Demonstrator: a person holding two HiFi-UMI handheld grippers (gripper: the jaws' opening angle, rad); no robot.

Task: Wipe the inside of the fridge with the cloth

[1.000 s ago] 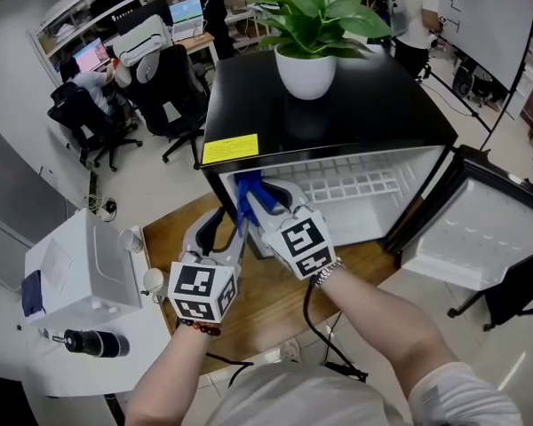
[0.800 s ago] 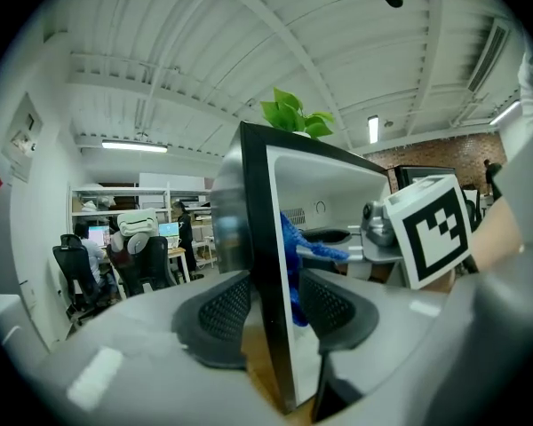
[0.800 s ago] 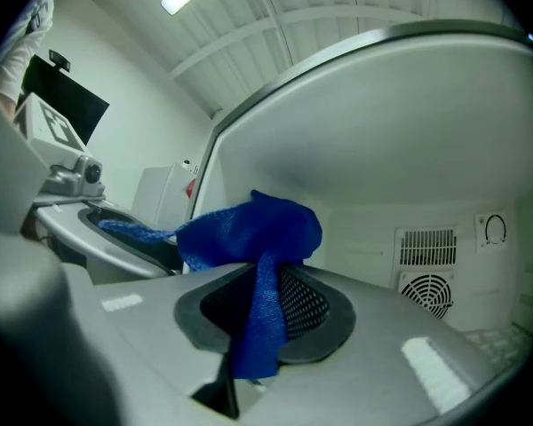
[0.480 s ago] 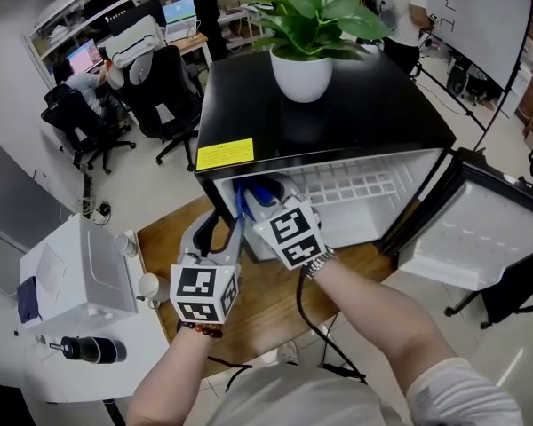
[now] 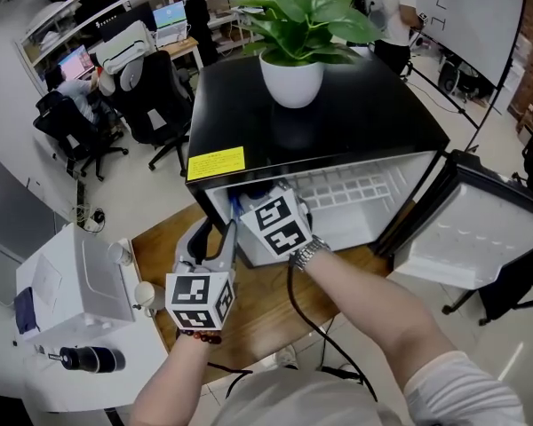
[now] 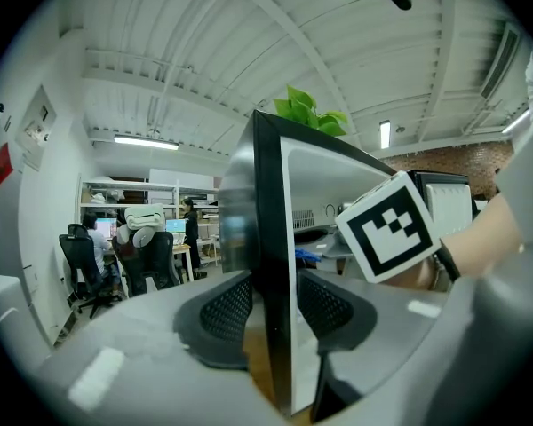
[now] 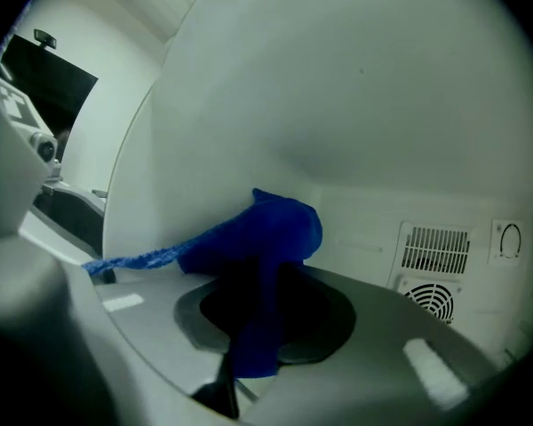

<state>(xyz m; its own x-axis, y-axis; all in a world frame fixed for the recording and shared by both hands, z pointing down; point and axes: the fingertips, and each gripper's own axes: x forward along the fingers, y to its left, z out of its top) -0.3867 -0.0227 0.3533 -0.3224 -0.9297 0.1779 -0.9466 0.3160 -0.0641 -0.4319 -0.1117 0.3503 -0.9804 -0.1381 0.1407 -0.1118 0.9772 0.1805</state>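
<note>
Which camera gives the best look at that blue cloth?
The right gripper view: the blue cloth fills its centre, pinched between the jaws. The head view shows only a blue sliver; the left gripper view, a speck.

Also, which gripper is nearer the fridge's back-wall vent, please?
Right. The right gripper is inside the fridge, facing the vent; the left gripper, jaws just tightened, clamps the side wall's front edge.
</note>
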